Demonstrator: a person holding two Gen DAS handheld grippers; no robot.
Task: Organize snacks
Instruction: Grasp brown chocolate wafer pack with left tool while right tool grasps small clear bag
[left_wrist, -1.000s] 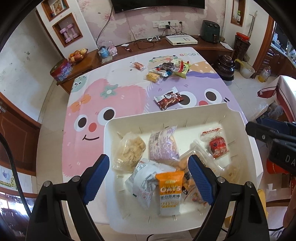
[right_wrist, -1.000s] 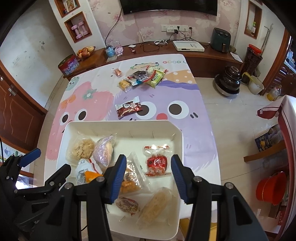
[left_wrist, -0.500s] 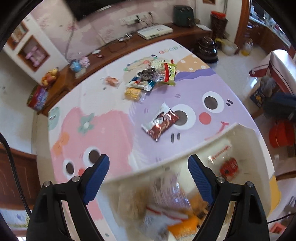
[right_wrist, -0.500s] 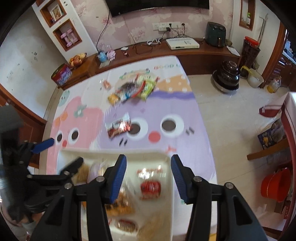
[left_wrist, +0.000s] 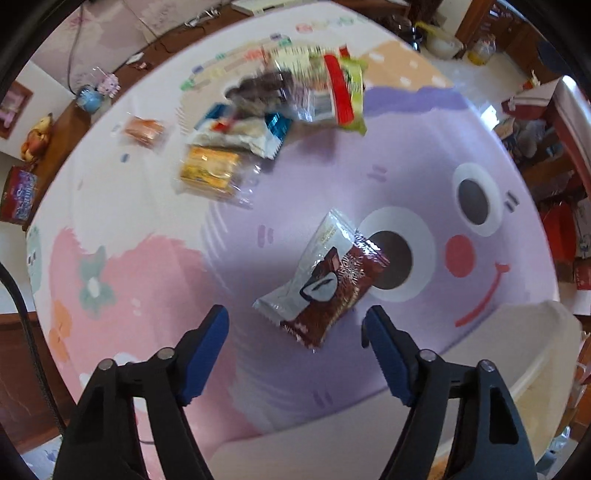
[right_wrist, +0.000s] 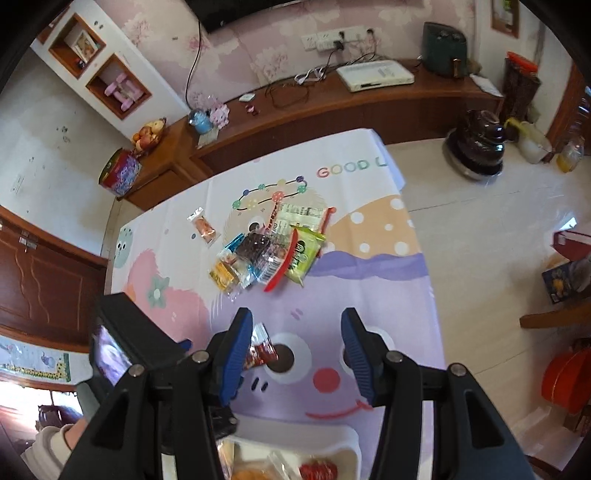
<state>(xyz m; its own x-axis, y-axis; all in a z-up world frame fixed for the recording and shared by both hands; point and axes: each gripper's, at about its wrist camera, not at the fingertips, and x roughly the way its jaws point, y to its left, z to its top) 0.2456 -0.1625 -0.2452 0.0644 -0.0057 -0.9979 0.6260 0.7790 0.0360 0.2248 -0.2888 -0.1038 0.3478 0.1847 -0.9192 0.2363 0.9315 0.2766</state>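
Left gripper (left_wrist: 295, 325) pointed straight down over the cartoon tablecloth (left_wrist: 406, 155), jaws apart and closing, nothing pressed between them. A brown-and-white snack packet (left_wrist: 325, 280) lay flat on the purple part of the cloth just beyond the fingertips, beside a printed eye, untouched. Right gripper (right_wrist: 293, 339) hung over the cloth, jaws apart and empty; the same packet (right_wrist: 260, 350) peeked out by its left finger. A pile of snack packets (right_wrist: 269, 251) sat farther up the table, with one orange packet (right_wrist: 202, 229) apart to its left. White tray (right_wrist: 347, 443) with snacks was at the near edge.
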